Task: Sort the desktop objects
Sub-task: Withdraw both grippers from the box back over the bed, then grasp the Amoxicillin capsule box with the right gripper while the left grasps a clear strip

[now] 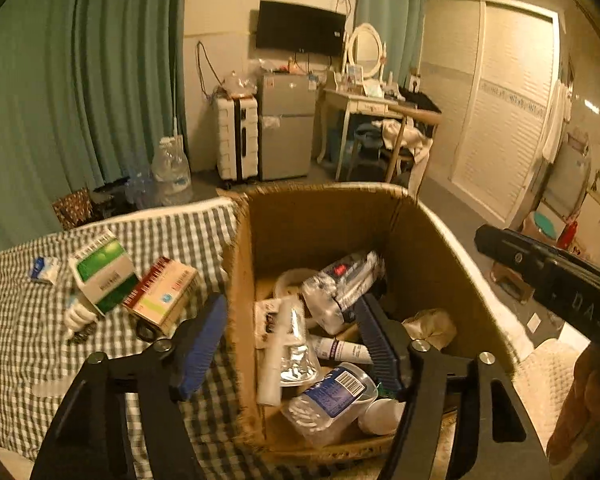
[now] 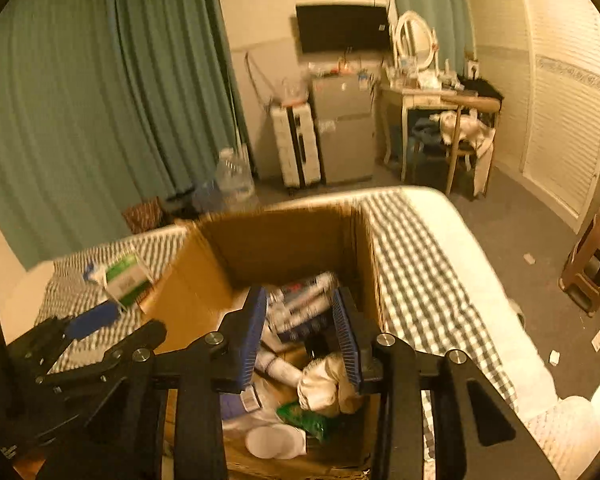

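Covering the bed, a checked cloth [image 1: 28,320] carries the cardboard box [image 1: 440,240]; its white tube [image 1: 278,354] lies lengthwise toward frame top; left gripper [image 1: 292,344] and right gripper [image 2: 302,334] both gape empty.

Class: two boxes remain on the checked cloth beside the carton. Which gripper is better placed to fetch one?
Left. The left gripper is open beside the green box and red box; the right gripper hangs over the carton.

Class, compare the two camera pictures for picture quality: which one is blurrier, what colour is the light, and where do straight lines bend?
Left wrist view: fairly sharp, the barcode on the plastic jar in the cardboard box shows clearly. Right wrist view: smeared by motion, the box rim and the checked cloth streak. Both views: warm yellow indoor light, dark rounded corners, and curtains and the wardrobe bowing near the edges.
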A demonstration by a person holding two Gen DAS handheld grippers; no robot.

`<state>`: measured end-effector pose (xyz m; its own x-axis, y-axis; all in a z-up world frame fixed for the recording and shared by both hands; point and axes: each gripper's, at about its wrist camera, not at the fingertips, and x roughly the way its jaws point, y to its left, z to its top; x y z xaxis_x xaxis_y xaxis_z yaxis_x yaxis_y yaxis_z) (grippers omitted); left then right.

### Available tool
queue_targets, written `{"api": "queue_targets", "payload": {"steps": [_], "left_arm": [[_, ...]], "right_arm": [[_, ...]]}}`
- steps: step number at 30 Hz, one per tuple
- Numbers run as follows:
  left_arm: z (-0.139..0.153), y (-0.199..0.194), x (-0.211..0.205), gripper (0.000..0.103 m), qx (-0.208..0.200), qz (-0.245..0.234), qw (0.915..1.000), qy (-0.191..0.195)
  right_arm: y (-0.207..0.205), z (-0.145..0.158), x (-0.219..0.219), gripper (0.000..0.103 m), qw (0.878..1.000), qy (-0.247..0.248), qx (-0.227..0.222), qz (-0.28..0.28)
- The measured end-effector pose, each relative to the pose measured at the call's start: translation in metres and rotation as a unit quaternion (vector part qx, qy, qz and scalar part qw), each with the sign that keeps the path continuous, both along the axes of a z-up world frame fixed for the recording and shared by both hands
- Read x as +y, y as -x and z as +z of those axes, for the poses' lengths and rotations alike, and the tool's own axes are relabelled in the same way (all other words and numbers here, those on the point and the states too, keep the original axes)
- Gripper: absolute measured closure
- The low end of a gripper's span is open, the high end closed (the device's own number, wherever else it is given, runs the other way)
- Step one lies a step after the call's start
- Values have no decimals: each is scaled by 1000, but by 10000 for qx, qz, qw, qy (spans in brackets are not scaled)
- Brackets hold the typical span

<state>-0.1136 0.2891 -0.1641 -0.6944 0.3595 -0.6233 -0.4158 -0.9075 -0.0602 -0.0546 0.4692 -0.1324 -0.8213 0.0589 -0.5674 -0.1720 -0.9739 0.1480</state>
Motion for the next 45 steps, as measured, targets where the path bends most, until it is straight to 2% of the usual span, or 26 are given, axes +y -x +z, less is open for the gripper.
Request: {"api": "queue_targets", "payload": {"steps": [5, 7, 9, 13, 16, 18, 20, 23, 25, 28, 31, 34, 37, 39, 41, 43, 45], "left_arm": [[40, -11, -36, 19, 343, 165, 9991, -170], [58, -19, -55, 11, 556, 260, 9978, -231], [74, -28, -76, 0, 819, 408, 9954, -301], [92, -40, -113, 0, 1088, 725, 9907, -373], [96, -46, -134, 0, 1239, 891, 9881, -182], [95, -49, -152, 0, 1381, 954, 9858, 50], [92, -48, -169, 0, 1485, 1058, 9828, 302], [79, -39, -196, 0, 1530, 1243, 9789, 543], [66, -28, -218, 0, 1437, 1391, 9777, 642], [43, -8, -246, 0, 1153, 1602, 9785, 594], [11, 12, -269, 0, 814, 1657, 9813, 550], [-26, 32, -284, 0, 525, 1677, 9829, 548], [-70, 53, -301, 0, -105, 1882, 9815, 344], [-98, 71, -314, 0, -768, 1971, 9774, -47], [-113, 82, -320, 0, -1153, 2090, 9710, -150], [-122, 88, -325, 0, -1480, 2191, 9641, -235], [-134, 93, -331, 0, -1847, 2379, 9530, -316]], "right_arm": [[-19, 39, -18, 67, 9981, 169, 599, 27], [-28, 55, -24, 60, 9952, 321, 926, 73], [-35, 69, -32, 47, 9921, 455, 1160, 125], [-45, 90, -50, 38, 9821, 885, 1631, 323], [-46, 101, -78, 23, 9794, 804, 1762, 577], [-45, 103, -96, 5, 9776, 727, 1863, 659], [-38, 101, -111, 0, 9774, 737, 1872, 650], [-21, 96, -132, 0, 9798, 810, 1658, 768], [-11, 91, -149, 0, 9805, 739, 1586, 890], [2, 81, -181, 0, 9806, 407, 1547, 1129], [21, 61, -218, 0, 9803, 138, 1414, 1368], [45, 35, -244, 0, 9825, 130, 1082, 1514], [69, 2, -271, 0, 9826, -41, 827, 1663], [86, -22, -282, 0, 9838, -290, 712, 1617], [109, -48, -290, 0, 9869, -514, 434, 1467], [134, -73, -290, 0, 9909, -507, 143, 1243], [154, -91, -289, 0, 9934, -485, -123, 1030]]}}
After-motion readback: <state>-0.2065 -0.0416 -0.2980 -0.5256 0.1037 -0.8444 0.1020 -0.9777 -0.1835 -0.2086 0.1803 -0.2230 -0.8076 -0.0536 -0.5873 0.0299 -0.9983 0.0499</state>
